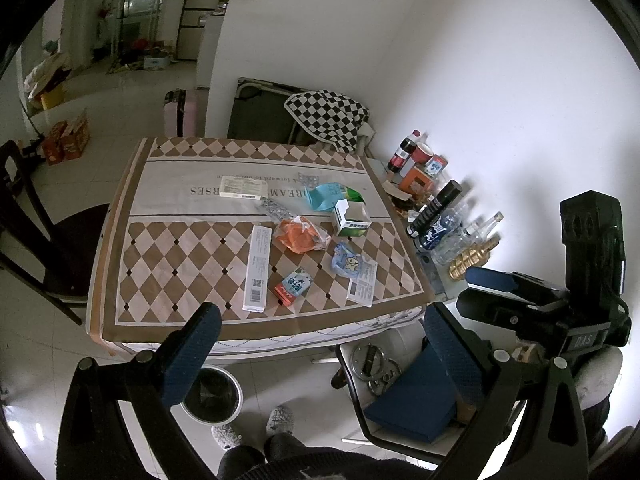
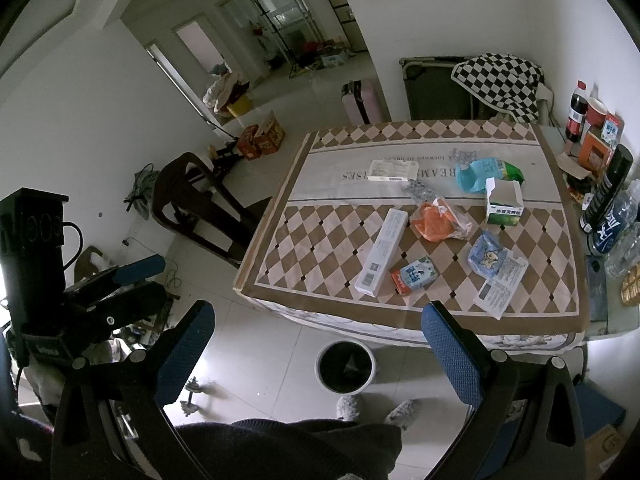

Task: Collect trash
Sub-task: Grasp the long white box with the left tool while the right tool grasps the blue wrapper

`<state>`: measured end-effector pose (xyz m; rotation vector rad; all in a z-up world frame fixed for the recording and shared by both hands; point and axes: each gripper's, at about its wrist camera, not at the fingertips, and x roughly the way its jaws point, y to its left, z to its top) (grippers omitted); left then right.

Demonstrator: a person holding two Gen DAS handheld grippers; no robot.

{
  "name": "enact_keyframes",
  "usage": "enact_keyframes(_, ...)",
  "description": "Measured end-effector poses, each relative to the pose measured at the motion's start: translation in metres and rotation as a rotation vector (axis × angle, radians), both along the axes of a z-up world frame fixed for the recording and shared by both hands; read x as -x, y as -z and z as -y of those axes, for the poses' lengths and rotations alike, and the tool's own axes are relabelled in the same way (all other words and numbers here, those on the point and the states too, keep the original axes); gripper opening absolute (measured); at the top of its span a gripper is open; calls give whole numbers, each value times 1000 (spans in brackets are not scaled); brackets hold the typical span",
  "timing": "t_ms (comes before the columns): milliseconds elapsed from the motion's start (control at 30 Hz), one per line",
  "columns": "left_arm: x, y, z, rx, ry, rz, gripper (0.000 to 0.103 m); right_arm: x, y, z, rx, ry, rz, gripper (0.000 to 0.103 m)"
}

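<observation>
Trash lies on the checked tablecloth (image 1: 168, 264): a long white box (image 1: 258, 268), a red and blue carton (image 1: 294, 285), an orange bag (image 1: 302, 234), a blue wrapper (image 1: 348, 262) with a leaflet (image 1: 362, 287), an open green and white box (image 1: 351, 218), a teal packet (image 1: 326, 194) and a flat white box (image 1: 242, 187). A white bin (image 1: 211, 394) with a black liner stands on the floor below the table's near edge. My left gripper (image 1: 320, 354) is open and empty, above the floor before the table. My right gripper (image 2: 320, 354) is open and empty too, over the bin (image 2: 346, 366).
Bottles and cans (image 1: 440, 208) crowd a side surface right of the table. A dark chair (image 1: 36, 232) stands at the left. A stool (image 1: 400, 392) with a blue box and metal parts sits at the lower right. My slippered feet (image 1: 256, 426) are beside the bin.
</observation>
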<state>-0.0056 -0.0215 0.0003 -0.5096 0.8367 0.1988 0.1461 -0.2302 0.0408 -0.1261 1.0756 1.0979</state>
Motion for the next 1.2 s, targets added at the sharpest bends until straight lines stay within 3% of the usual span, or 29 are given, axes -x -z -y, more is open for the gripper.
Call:
enact_keyframes(233, -4, 3, 3, -23, -15, -23, 103, -2, 3, -1, 4, 29, -11, 103)
enact_keyframes(367, -36, 27, -4, -201, -110, -116, 103, -15, 16, -1, 36, 193, -12, 103)
enact_keyframes(467, -65, 65, -15, -227, -126, -193, 103, -39, 50, 3, 90, 401, -15, 103)
enact_keyframes(567, -94, 114, -37, -193, -129, -272, 103, -68, 92, 15, 141, 571, -44, 103)
enact_keyframes(700, -144, 184, -56, -135, -115, -405, 103, -121, 163, 26, 208, 704, -165, 103)
enact_keyframes(967, -246, 295, -80, -30, -48, -594, 102, -232, 287, -12, 366, 718, -303, 103)
enact_keyframes(1100, -281, 338, -82, -30, -2, -686, 101, -277, 338, -42, 451, 684, -332, 103)
enact_keyframes(1133, -285, 346, -82, -38, 7, -708, 98, -284, 346, -48, 468, 677, -330, 103)
enact_keyframes(1200, -291, 359, -83, -46, 8, -746, 74, -298, 363, -58, 504, 664, -325, 103)
